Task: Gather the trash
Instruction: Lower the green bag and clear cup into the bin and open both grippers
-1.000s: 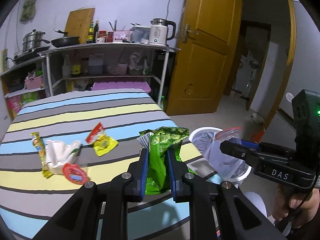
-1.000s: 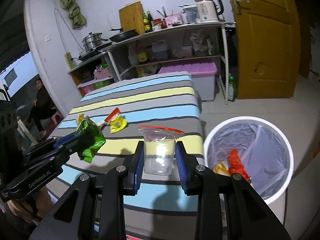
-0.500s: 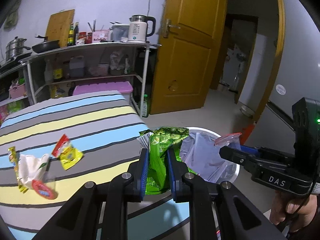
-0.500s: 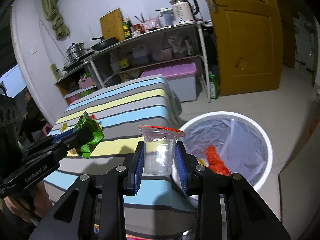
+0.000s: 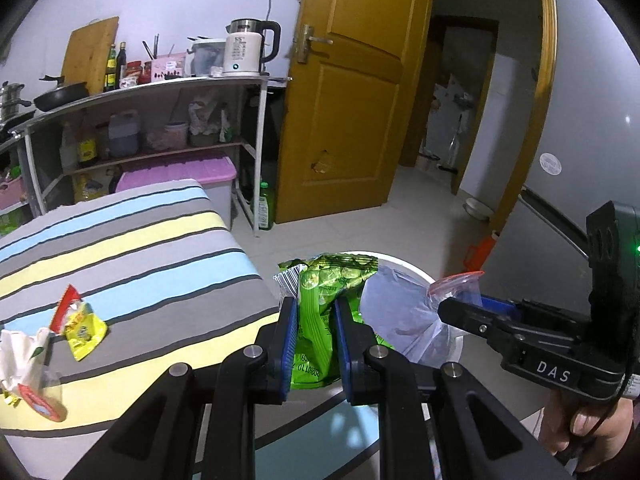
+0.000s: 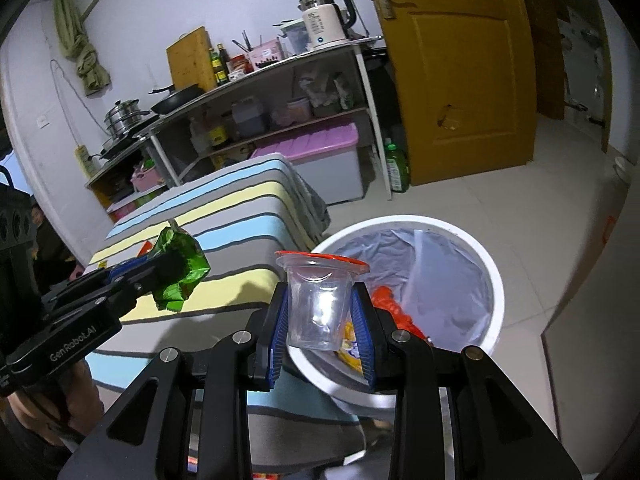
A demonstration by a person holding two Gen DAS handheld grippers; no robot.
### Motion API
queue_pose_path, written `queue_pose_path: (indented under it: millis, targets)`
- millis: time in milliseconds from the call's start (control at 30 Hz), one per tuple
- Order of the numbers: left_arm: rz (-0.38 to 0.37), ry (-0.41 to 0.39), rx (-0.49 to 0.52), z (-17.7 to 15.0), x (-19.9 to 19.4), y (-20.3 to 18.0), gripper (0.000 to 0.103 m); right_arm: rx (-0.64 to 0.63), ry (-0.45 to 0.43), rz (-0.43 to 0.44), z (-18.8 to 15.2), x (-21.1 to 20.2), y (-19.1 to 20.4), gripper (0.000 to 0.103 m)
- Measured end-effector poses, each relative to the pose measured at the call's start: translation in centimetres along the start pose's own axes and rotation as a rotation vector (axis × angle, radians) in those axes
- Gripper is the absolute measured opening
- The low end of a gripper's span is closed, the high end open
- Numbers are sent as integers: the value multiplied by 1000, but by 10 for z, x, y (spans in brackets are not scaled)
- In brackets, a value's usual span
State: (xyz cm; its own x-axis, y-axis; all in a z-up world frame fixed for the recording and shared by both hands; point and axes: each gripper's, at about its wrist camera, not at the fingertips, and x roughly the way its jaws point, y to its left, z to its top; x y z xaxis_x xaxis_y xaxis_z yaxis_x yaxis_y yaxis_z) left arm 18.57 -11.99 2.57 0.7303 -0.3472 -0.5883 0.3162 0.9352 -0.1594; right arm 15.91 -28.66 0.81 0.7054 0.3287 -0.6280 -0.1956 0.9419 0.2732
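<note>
We held a crinkled green foil snack wrapper [image 5: 320,320] pinched flat between the blue ribbed pads of our left gripper [image 5: 316,340], the jaws drawn narrow onto it, its torn top sticking up above the fingertips. Our right gripper [image 6: 320,320] clamped a clear, thin-walled plastic cup with a red-edged peeled lid [image 6: 318,304], the jaws standing partway apart and pressing both sides of the cup. Both pieces hung near the rim of a round white plastic bin lined with a glossy grey bag [image 6: 494,280]; the cup sat over its near edge, with red and yellow scraps [image 6: 394,312] lying in the bottom. Just beside the bin stood the table under a smooth cloth striped grey, blue and yellow [image 5: 132,248]. On it lay a yellow and red sachet [image 5: 82,326], a crumpled white tissue [image 5: 20,356] and a round red lid [image 5: 42,406].

A second before, the wrapper had hung over the cloth and the cup over the table's edge; since then both had travelled across towards the bin, and the grips had not changed.
</note>
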Motion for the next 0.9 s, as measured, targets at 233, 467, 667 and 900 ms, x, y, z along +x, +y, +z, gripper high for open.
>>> queue_pose_path:
  millis: [233,467,667,900]
  targets:
    - [-23,22,7,0,19,-6,19,19,9,-22,0,5,-15,32]
    - [-49,43,26,2,41,-18,19,42,26,-43,0,13,-30,32]
    - [-76,79,25,1,63,-19,19,54,44,-56,1,20,-38,32]
    - [-85,116,11,-2,82,-18,27,57,63,-73,0,31,-42,35]
